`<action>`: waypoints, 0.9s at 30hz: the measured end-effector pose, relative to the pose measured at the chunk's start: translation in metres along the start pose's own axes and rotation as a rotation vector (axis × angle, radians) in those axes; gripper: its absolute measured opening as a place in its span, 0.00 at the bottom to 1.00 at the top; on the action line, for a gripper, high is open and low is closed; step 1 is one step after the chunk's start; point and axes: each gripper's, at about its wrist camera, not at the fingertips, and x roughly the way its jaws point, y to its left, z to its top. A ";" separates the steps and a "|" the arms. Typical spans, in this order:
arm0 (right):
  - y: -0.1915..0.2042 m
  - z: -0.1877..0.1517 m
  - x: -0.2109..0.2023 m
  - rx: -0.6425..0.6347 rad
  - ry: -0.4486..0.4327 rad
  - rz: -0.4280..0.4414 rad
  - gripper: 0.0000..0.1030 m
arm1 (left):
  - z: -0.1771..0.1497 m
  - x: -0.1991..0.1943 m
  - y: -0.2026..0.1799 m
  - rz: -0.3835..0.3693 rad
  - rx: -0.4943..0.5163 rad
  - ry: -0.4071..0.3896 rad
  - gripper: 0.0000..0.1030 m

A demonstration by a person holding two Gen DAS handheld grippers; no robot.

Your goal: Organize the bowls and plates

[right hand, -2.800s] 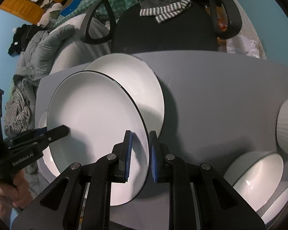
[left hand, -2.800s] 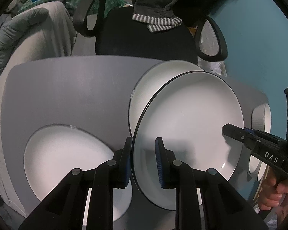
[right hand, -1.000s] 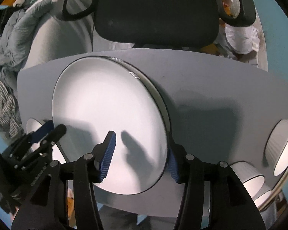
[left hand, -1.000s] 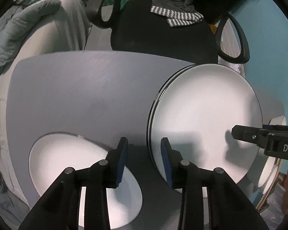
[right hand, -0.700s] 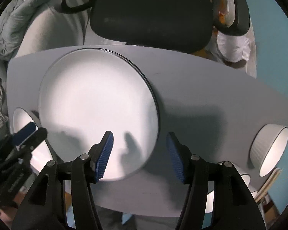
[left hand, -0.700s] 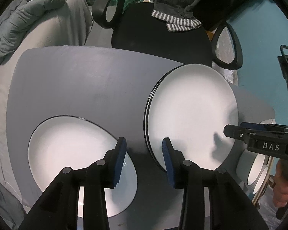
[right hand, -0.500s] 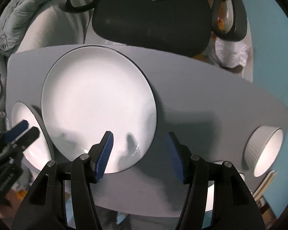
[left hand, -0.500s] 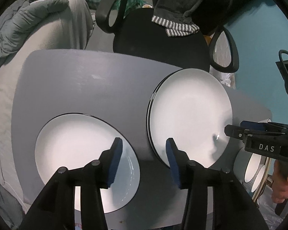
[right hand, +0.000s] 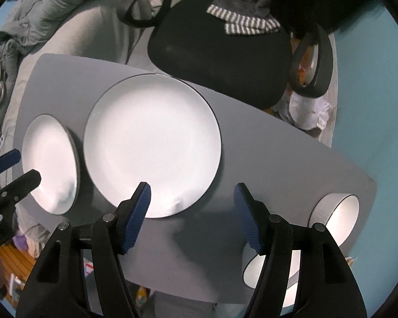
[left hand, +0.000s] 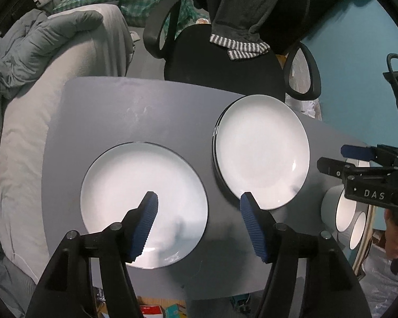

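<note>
Above the grey worktop [left hand: 114,111] both grippers hang empty, pointing steeply down. The stacked plates [left hand: 262,151] lie flat near the far edge, close to the office chair [left hand: 220,61], while a single plate [left hand: 143,212] rests alone on the near-left part of the worktop and the white bowls [right hand: 337,217] cluster at the right end.

The likeliest trouble, I judge, comes from that stack: its rim sits close to the worktop's far edge, so a careless nudge while adding the single plate could push it toward the drop. The single plate's thin, smooth rim could also slip from the ribbed blue pads if only one gripper takes it. The bowls, crowded at the right edge, could be knocked by the right gripper [right hand: 192,212] as it swings over.

The left gripper [left hand: 197,225] hovers over the gap between the single plate and the stack, its jaws opening wide with nothing between them. The right gripper's jaws are likewise opening, empty, over bare worktop beside the stack. A hand [left hand: 396,238] grips its handle low at the right.
</note>
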 end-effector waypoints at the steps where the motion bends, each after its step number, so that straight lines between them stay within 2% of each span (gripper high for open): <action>1: 0.001 -0.001 -0.002 -0.007 -0.006 0.001 0.65 | -0.002 -0.002 0.002 0.002 -0.003 -0.004 0.66; 4: 0.005 -0.003 -0.009 -0.035 -0.020 0.001 0.66 | -0.010 -0.007 0.014 0.025 -0.026 -0.021 0.71; 6: 0.008 -0.004 -0.014 -0.058 -0.024 -0.002 0.66 | -0.015 -0.009 0.024 0.043 -0.055 -0.019 0.71; 17: 0.039 -0.003 -0.026 -0.183 -0.028 -0.013 0.66 | -0.049 -0.017 0.078 0.043 -0.250 -0.009 0.71; 27: 0.102 0.018 -0.018 -0.342 -0.020 0.000 0.66 | -0.074 -0.006 0.110 0.060 -0.383 0.006 0.71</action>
